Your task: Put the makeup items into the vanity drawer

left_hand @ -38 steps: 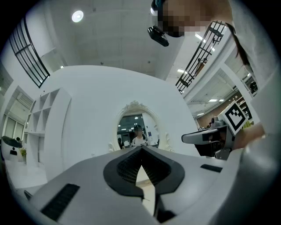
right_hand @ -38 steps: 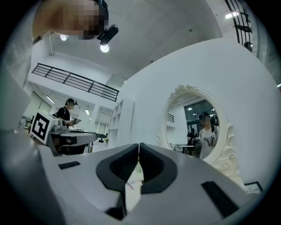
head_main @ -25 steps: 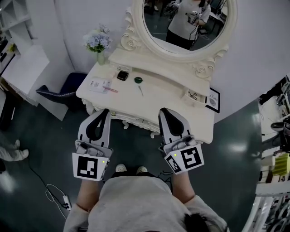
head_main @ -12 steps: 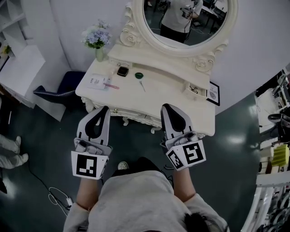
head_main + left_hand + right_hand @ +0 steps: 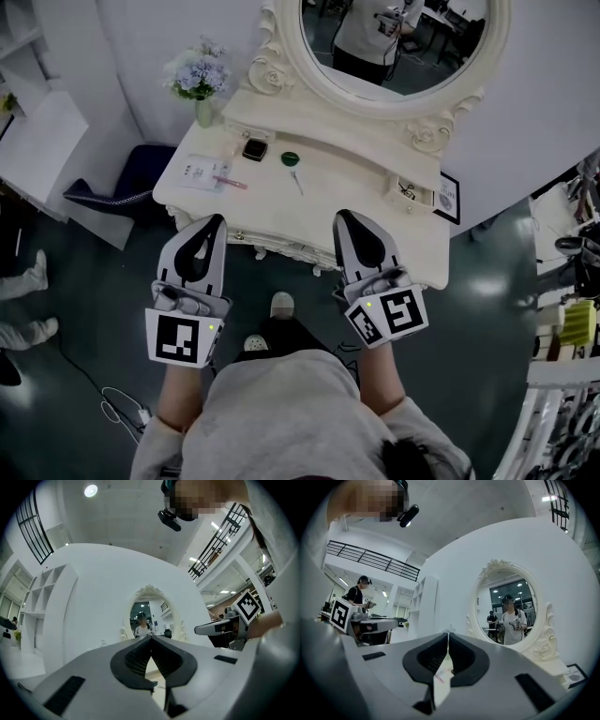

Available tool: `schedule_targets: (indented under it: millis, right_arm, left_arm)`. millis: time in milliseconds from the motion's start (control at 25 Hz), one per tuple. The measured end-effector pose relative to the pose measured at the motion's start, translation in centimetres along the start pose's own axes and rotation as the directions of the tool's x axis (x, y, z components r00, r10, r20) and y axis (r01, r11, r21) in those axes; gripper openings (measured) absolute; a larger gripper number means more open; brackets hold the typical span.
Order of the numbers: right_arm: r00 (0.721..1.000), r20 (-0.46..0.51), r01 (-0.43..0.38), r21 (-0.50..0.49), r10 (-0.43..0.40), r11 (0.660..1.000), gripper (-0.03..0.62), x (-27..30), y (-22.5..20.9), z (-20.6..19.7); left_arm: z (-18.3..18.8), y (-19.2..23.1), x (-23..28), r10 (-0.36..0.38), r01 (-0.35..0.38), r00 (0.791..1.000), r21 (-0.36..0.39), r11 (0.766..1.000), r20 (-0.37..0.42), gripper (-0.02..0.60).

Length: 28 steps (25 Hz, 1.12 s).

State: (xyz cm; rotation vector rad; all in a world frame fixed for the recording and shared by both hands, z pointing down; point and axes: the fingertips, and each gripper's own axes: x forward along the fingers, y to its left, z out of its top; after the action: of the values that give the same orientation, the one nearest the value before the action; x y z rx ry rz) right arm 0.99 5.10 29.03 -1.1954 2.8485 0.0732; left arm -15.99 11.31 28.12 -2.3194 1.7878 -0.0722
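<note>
On the vanity (image 5: 361, 192), makeup items (image 5: 290, 158) well beyond closed left gripper (image 5: 219, 219), right gripper (image 5: 340, 216)

Vase (image 5: 202, 111) at the vanity (image 5: 356, 202) top's back left; mirror (image 5: 398, 47) behind (frame (image 5: 447, 197) far right).

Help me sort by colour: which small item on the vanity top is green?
The round item just right of the dark square compact; it alone is green, and the card is white.
</note>
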Motion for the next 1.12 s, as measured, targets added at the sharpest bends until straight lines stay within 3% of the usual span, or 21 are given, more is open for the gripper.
schedule_targets:
  millis: [680,1120]
  right_arm:
    - [0.997,-0.033,-0.069,0.014,0.069,0.998,0.023,10.7,-8.5,-2.1]
    - [0.991,-0.086,-0.102,0.039,0.105,0.994,0.023,13.8,-12.1,-4.8]
  left_arm:
    - [-1.4,3.2,12.6,0.032,-0.032,0.999,0.012,0.999,0.009,0.014]
    - [-2.2,2.7,17.0,0.056,-0.056,0.998,0.016,0.998,0.000,0.014]
